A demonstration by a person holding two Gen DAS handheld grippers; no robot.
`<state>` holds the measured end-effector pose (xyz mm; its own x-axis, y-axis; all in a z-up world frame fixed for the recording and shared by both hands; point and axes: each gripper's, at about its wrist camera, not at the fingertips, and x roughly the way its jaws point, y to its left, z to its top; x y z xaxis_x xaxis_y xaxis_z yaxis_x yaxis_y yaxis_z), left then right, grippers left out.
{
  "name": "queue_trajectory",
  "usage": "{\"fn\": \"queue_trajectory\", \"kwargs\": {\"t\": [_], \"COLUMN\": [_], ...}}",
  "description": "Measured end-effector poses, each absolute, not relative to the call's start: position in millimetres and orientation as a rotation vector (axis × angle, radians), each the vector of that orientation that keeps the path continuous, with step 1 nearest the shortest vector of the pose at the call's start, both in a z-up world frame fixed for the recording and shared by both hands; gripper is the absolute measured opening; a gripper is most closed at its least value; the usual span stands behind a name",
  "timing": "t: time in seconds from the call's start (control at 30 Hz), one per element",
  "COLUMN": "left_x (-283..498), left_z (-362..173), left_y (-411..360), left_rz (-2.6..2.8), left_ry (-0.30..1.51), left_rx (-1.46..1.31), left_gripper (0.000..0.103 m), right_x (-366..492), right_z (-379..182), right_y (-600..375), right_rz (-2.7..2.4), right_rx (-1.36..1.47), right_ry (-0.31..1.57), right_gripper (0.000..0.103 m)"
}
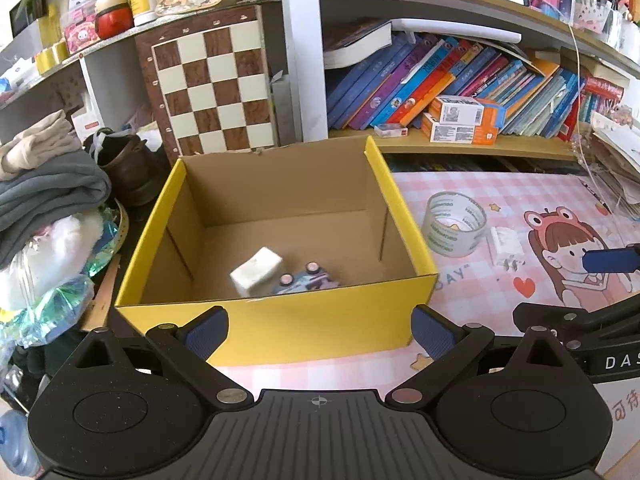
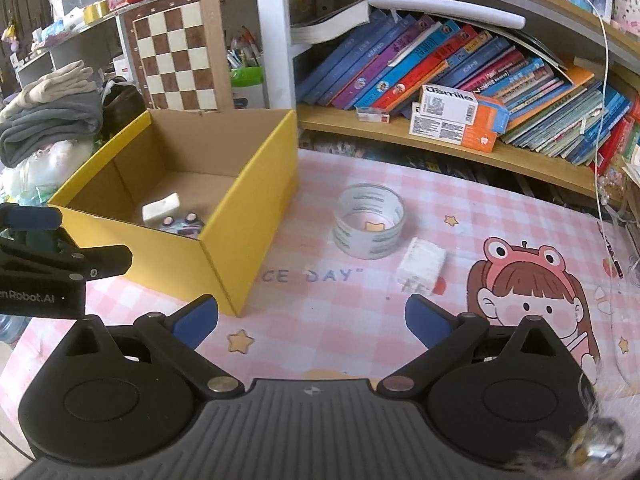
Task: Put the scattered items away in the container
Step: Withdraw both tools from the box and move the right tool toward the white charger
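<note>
The left gripper (image 1: 320,334) hangs with fingers apart before the yellow box (image 1: 276,320), which holds a white block (image 1: 256,271). To the right, the tape roll (image 2: 369,221) and white plug (image 2: 421,266) lie on the pink mat (image 2: 320,308), and the right gripper (image 2: 312,322) is also spread, empty.

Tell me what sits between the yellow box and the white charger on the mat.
The clear tape roll, standing apart from both the yellow box and the white charger; the right wrist view shows it best.
</note>
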<state>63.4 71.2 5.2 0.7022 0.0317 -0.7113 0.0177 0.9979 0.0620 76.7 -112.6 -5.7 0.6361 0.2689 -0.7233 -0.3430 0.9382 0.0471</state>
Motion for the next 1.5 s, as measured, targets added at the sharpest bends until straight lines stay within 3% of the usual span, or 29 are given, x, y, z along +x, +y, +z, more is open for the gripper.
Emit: {"fn": "queue_trajectory", "kwargs": {"t": [1.13, 1.5], "left_x": [96, 104], "left_z": [-6, -6], "left_y": [-44, -48], "left_rz": [-0.014, -0.005], "left_ry": [0.808, 0.805], "left_rx": [0.155, 0.155], "left_gripper": [0.099, 0.099], "right_x": [116, 143], "right_z": [-48, -68], "right_y": [-233, -219], "right_rz": [0.325, 0.381], "right_rx": [-0.086, -0.124], "right_ry": [0.798, 0.782], "right_gripper": [0.101, 0.094]}}
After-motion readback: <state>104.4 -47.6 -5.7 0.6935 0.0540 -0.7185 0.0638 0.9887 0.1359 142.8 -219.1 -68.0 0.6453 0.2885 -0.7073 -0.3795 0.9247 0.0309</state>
